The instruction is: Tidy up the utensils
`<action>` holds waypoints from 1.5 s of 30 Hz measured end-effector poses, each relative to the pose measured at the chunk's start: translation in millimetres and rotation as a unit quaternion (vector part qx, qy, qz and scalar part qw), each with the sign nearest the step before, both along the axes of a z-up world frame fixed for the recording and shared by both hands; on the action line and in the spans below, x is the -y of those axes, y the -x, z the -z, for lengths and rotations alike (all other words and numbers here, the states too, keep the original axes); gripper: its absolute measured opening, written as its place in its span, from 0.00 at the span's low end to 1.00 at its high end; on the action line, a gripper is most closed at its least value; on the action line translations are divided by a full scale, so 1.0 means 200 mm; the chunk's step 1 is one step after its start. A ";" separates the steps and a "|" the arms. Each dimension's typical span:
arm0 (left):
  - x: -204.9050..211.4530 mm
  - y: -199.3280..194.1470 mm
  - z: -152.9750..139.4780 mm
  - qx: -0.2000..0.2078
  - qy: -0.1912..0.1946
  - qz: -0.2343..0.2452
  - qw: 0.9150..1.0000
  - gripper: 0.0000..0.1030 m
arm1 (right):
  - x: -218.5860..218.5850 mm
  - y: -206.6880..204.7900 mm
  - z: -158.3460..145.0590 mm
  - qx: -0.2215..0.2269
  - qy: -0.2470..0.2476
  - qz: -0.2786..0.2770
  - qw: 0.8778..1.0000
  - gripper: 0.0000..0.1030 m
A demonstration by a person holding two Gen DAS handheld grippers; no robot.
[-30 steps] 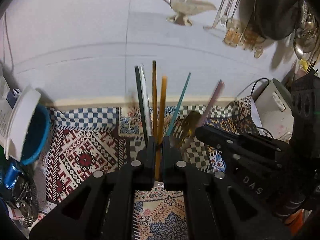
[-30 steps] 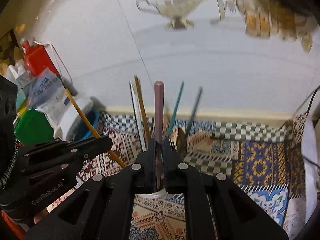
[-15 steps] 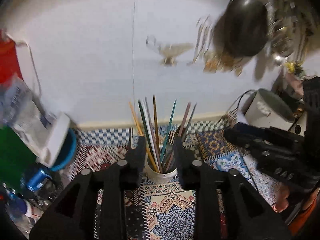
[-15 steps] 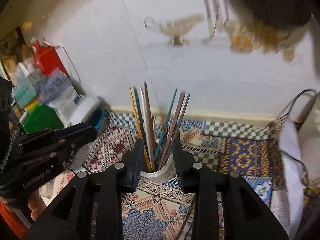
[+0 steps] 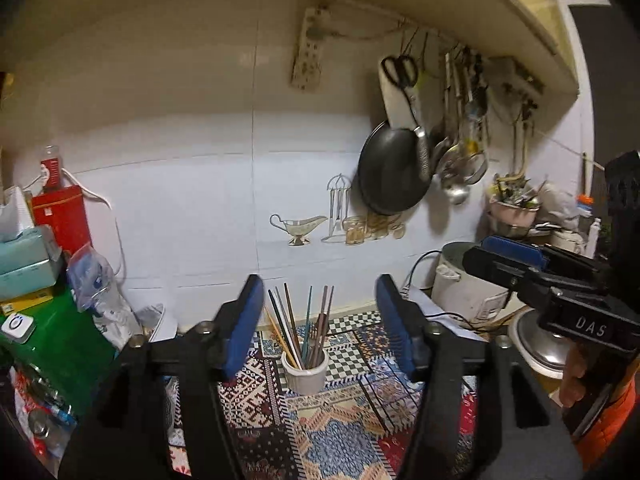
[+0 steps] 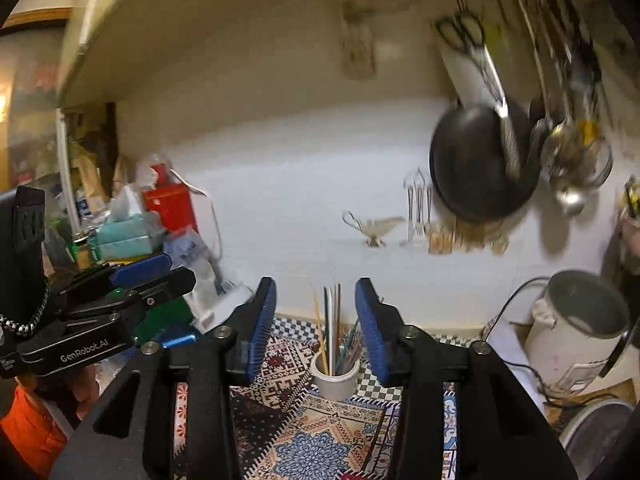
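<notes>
**Both grippers spread wide, chopsticks standing in the cup**

Left gripper fills the lower half of its own view with its blue-padded fingers spread far apart and nothing between them. Framed in that gap, low in the centre of the frame, a small white cup stands upright on a patterned mat. A bundle of chopsticks stands in the cup, fanning out at slight angles; they are tan, dark, white, teal and pinkish.

At the right edge of that view the right gripper reaches in, clear of the cup. In its own view the right gripper is likewise spread wide and holds nothing, with the cup and chopsticks showing between its fingers; that frame is partly blurred.

On the wall at upper right a black pan hangs beside scissors. A white rice cooker sits at right, and a red box at left.
</notes>
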State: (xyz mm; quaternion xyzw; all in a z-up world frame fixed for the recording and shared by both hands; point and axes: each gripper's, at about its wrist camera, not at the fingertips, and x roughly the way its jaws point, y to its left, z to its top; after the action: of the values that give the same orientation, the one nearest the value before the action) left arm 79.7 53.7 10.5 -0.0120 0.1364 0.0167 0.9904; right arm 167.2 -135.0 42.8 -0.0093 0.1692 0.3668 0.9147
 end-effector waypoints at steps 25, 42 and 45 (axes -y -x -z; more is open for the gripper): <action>-0.05 0.40 0.08 0.003 0.022 -0.014 1.000 0.92 | 0.05 0.37 0.05 0.008 -0.013 0.016 1.000 1.00; -0.08 0.38 0.10 -0.003 0.032 -0.028 0.999 0.95 | 0.05 0.37 0.05 0.003 -0.012 0.012 1.000 1.00; -0.08 0.38 0.11 -0.002 0.034 -0.030 0.999 0.96 | 0.05 0.37 0.05 0.001 -0.013 0.011 1.000 1.00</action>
State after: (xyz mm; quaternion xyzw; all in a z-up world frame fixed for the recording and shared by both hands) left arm 3.7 69.1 -10.6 -0.0493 0.1387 0.0417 0.9882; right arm 92.7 -144.7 33.7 0.0045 0.1638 0.3590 0.9188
